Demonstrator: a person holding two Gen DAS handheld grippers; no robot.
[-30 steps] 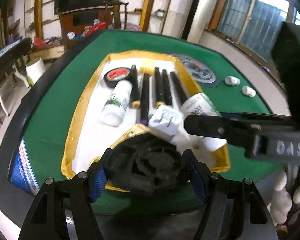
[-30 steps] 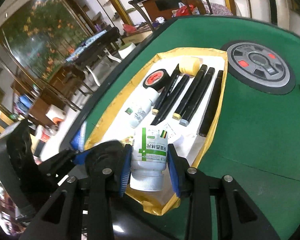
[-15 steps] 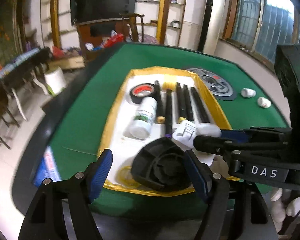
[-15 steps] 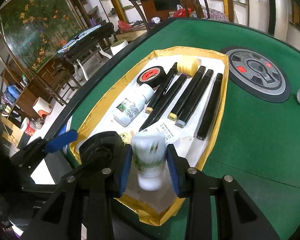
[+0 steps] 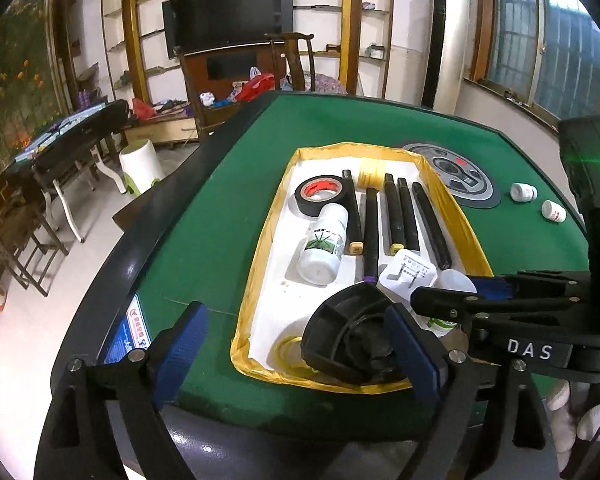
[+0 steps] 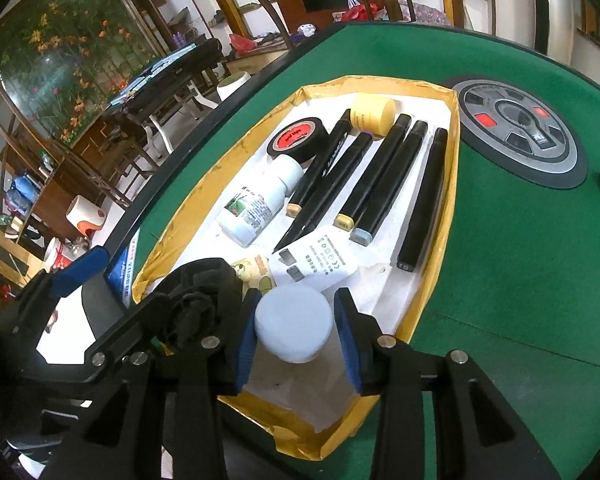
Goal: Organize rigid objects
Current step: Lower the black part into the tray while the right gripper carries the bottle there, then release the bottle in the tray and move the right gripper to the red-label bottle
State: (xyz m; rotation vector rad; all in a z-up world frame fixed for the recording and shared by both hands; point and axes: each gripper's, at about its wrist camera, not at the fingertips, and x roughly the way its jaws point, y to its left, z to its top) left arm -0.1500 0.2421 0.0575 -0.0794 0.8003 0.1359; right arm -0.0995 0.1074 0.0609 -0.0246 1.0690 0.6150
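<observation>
**A:** How many of each, then?

**B:** In the yellow-walled tray (image 5: 265, 240) lie five black markers (image 6: 384, 168) side by side, one roll of black tape (image 6: 298, 140) with a red core, one yellow cap-like cylinder (image 6: 372, 114) at the far end, one white bottle with a green label (image 5: 323, 244) on its side, one white plug adapter (image 6: 320, 260), and a small printed sticker-like piece (image 6: 256, 270) I cannot identify. A black round plastic part (image 5: 348, 340) sits at the tray's near end.

**A:** Anything outside the tray?

**B:** Two small white bottles (image 5: 524, 192) on the green felt table (image 5: 220, 216), well apart from the tray — beyond the round grey control panel (image 6: 520, 128) set into the table.

**A:** And the grippers?

**B:** The left gripper (image 5: 296, 348) is opening, jaws already spread wide; the black round part lies between them near the right pad, and I cannot tell whether it touches. The right gripper (image 6: 296, 332) is also opening — a second white bottle (image 6: 294, 322) stands upright between its blue pads, over the tray's near end, with a thin gap visible on the right side, so it is no longer squeezed.
</observation>
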